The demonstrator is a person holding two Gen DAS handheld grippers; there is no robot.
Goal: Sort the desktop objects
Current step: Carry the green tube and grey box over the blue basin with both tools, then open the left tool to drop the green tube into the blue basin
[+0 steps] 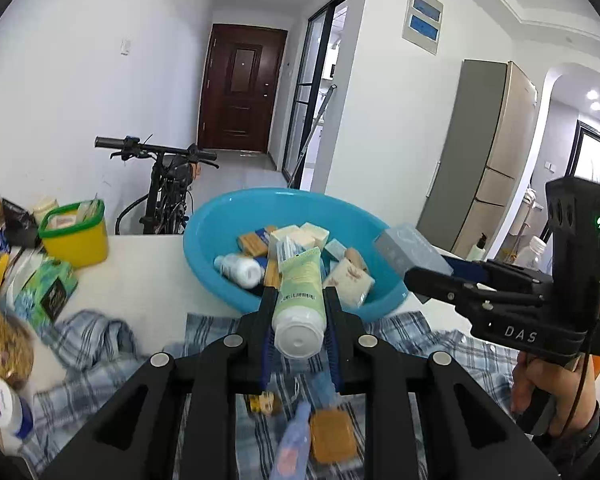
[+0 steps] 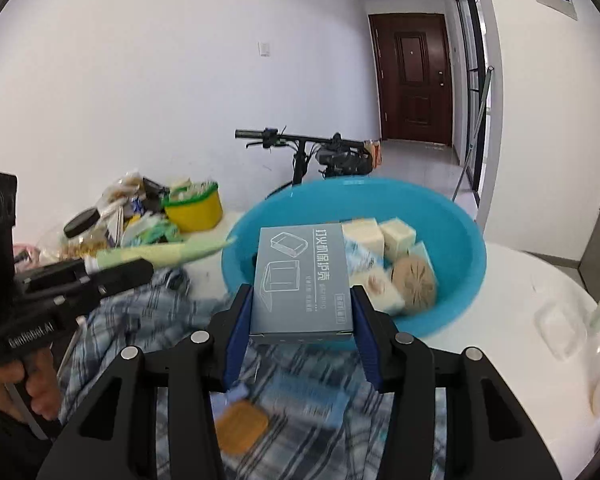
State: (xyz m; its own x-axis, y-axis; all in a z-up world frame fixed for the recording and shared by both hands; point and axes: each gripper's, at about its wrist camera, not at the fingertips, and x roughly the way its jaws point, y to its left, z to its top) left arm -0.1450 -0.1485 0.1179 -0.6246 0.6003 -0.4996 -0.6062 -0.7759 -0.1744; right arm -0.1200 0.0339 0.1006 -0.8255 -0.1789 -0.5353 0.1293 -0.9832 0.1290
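My left gripper is shut on a pale green tube with a white cap, held above the near rim of the blue basin. My right gripper is shut on a grey-blue box, held over the basin's near edge. The basin holds several small boxes, a white bottle and a twine ball. In the left wrist view the right gripper shows at right with the box; in the right wrist view the left gripper shows at left with the tube.
A plaid cloth lies under the grippers with an orange packet and a blue tube on it. A yellow tub, snack bags and a jar crowd the left. A bicycle stands behind the table. A clear lid lies at right.
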